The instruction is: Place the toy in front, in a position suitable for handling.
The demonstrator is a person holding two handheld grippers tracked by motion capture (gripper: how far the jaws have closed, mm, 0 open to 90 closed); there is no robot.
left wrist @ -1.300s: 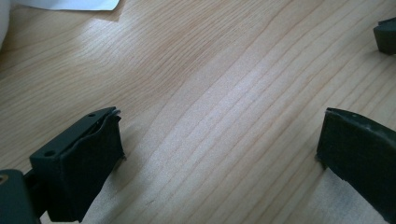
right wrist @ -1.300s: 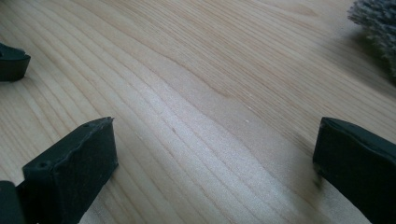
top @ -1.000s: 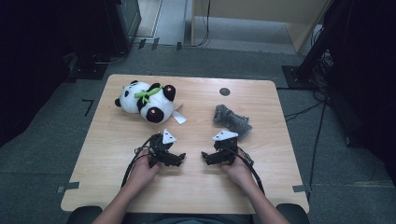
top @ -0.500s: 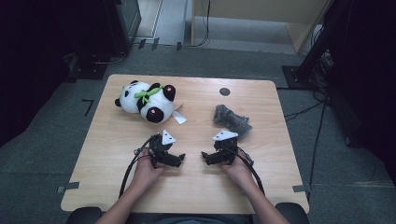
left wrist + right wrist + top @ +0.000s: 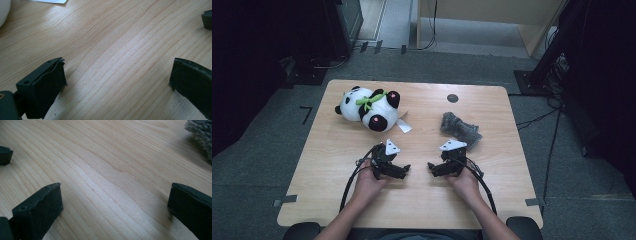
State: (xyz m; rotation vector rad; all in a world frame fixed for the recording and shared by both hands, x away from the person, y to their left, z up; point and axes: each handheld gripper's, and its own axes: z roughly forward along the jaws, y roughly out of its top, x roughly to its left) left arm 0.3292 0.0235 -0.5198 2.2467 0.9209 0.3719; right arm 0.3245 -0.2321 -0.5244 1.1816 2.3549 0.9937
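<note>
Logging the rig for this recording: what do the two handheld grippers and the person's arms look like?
Both the left gripper and the right gripper are black, each topped by a pale grey three-cornered plate. A black cable loops back from the left one, and another cable trails from the right. Up close the jaws are blocky black pads with rough edges. The forearms are bare, with no sleeves in view.

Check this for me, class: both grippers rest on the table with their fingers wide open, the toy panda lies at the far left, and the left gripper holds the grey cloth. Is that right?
Not quite. The left gripper holds nothing: the left gripper view shows bare table between its open fingers. The grey cloth lies apart, beyond the right gripper. The toy panda part is right.
</note>
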